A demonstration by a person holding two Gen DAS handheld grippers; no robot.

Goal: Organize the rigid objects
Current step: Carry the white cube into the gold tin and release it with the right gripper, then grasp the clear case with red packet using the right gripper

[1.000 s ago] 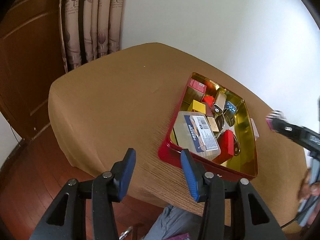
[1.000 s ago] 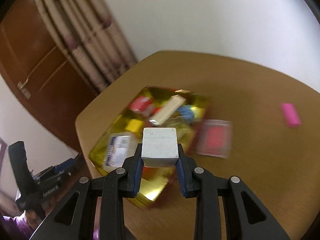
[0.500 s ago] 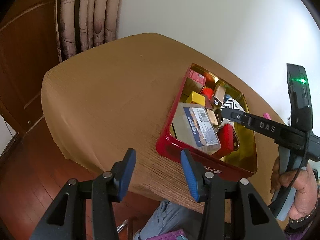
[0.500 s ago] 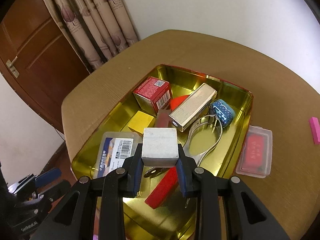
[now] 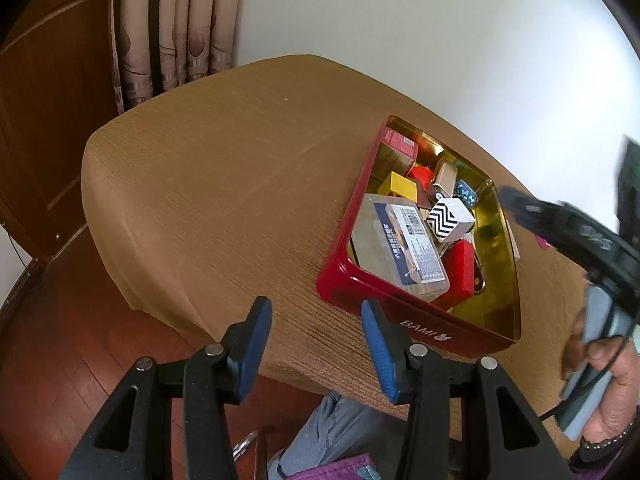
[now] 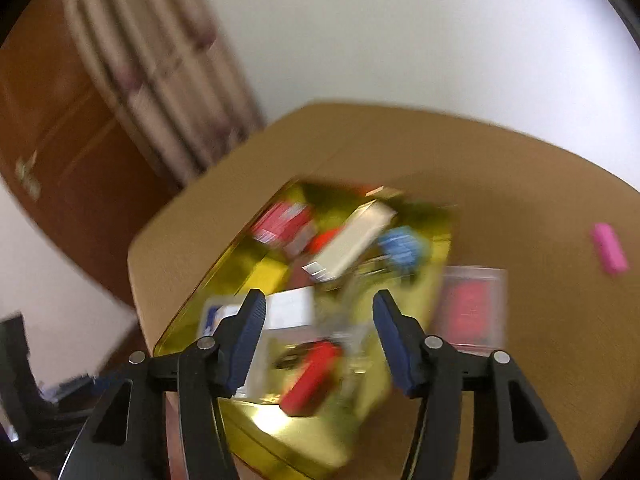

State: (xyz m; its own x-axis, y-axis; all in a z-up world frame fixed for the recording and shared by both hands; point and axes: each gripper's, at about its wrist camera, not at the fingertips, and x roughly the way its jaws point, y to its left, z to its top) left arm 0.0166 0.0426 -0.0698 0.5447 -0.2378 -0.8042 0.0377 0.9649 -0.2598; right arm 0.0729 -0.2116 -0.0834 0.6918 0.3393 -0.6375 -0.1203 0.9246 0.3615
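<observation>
Zigzag-patterned cube (image 5: 449, 220) lies in the red tin (image 5: 416, 322) on the brown-clothed table (image 5: 224, 184), seen from the left wrist, resting atop a clear labelled case (image 5: 400, 248) and a red block (image 5: 460, 268), with a yellow block (image 5: 400, 188) and a red carton (image 5: 400, 148) farther back. The left gripper (image 5: 316, 344) hovers at the table's near edge, fingers apart and empty, the tin just right of them. At far right, a hand (image 5: 600, 384) holds the other tool.

From the right wrist, heavily blurred, the right gripper (image 6: 318, 340) is opening, nothing pressed between its fingers; a pale block (image 6: 290, 308), likely the cube, sits in the tin (image 6: 248, 428) just beyond them. A clear box with red contents (image 6: 472, 308) lies right of the tin, a pink piece (image 6: 610, 252) farther right.
</observation>
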